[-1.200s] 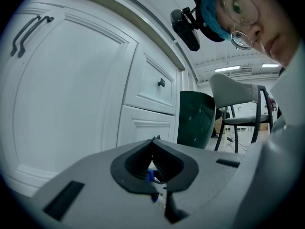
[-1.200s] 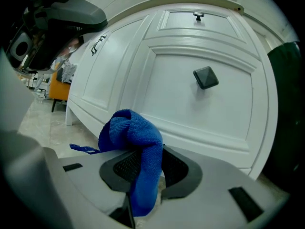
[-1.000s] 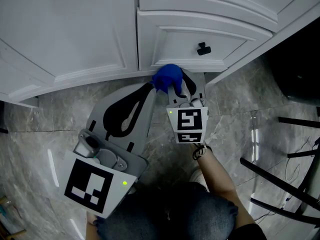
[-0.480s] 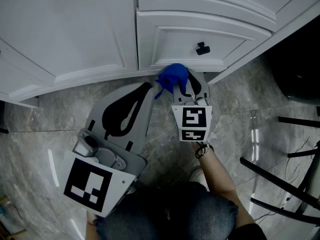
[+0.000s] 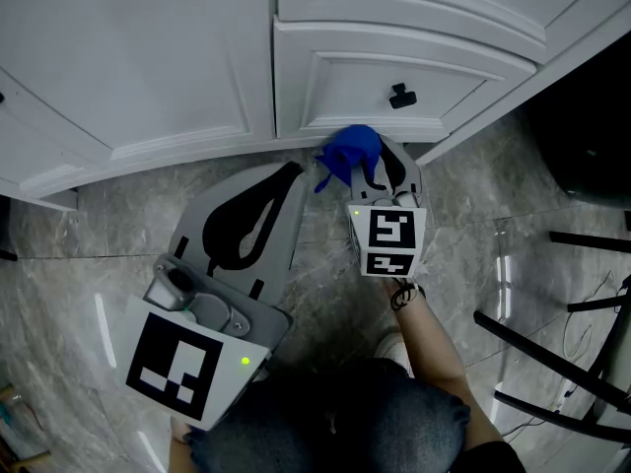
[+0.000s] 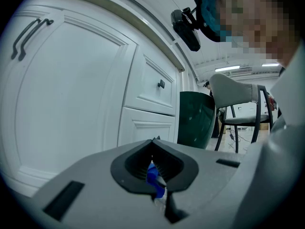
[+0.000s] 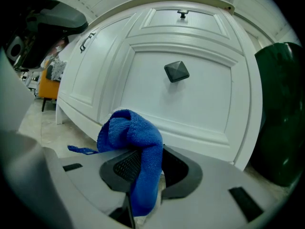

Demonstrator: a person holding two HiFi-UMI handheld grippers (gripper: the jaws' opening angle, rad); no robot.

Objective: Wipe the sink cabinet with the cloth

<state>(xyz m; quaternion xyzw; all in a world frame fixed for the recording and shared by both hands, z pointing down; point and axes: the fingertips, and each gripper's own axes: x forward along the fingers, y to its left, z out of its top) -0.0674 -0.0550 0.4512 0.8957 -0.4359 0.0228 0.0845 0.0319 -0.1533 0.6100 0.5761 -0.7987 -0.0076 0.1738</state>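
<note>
Cloth point(image 7: 131, 132) is pinched in the closed right claw point(image 7: 147, 161) beside the cabinet point(image 7: 190, 109).

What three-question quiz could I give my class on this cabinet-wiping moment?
1. Which gripper grips the blue cloth?
2. The cloth sits nearest: A) the bottom edge of the drawer front with the black knob; B) a long door handle; C) a chair.
3. True or false: the left gripper has its jaws together, clamping nothing.
Key: 1 the right gripper; 2 A; 3 true.
</note>
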